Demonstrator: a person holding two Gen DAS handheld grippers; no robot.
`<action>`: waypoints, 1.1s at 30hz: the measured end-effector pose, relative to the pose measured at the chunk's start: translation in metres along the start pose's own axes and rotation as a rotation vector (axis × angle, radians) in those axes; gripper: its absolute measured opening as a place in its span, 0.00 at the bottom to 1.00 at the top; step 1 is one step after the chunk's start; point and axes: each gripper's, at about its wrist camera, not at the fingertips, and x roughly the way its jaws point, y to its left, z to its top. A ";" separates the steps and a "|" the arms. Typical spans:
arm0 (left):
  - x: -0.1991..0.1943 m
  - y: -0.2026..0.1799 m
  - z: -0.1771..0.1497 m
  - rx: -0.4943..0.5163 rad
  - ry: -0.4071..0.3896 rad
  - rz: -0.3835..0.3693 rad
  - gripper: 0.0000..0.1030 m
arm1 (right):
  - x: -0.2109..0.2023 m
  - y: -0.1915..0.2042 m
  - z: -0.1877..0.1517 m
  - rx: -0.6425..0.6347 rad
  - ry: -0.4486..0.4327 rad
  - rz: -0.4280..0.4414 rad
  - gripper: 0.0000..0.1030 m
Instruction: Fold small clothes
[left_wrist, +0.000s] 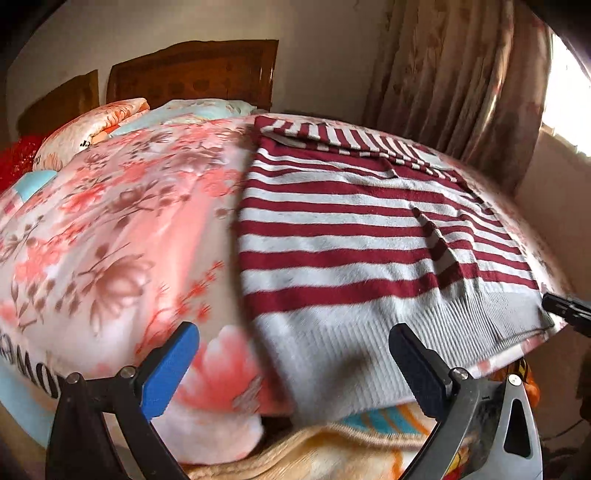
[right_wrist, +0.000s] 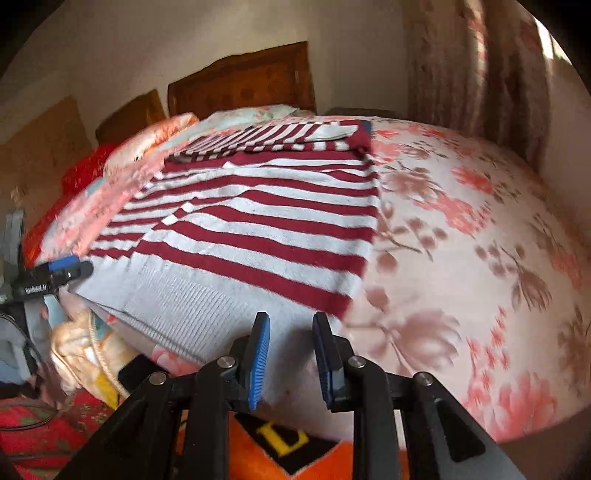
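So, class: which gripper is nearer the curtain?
Right. The right gripper sits at the hem corner of the sweater on the curtain side; the left gripper is at the opposite corner.

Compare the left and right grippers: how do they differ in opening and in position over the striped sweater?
The left gripper gapes wide; the right gripper shows a narrower gap. The left frames the striped sweater's grey hem near its left corner; the right sits at its right corner. Both have blue pads and hold nothing.

yellow "l" on orange blanket (right_wrist: 295, 454); other lettering illegible.
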 end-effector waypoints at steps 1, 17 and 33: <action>-0.002 0.002 -0.002 0.002 -0.004 -0.010 1.00 | 0.000 -0.004 -0.003 0.019 0.021 -0.016 0.24; -0.015 -0.047 0.040 0.060 -0.082 -0.041 1.00 | -0.003 0.014 0.011 0.014 -0.031 -0.044 0.24; 0.020 -0.075 0.005 0.243 0.096 -0.053 1.00 | 0.025 0.091 0.015 -0.299 0.156 0.040 0.26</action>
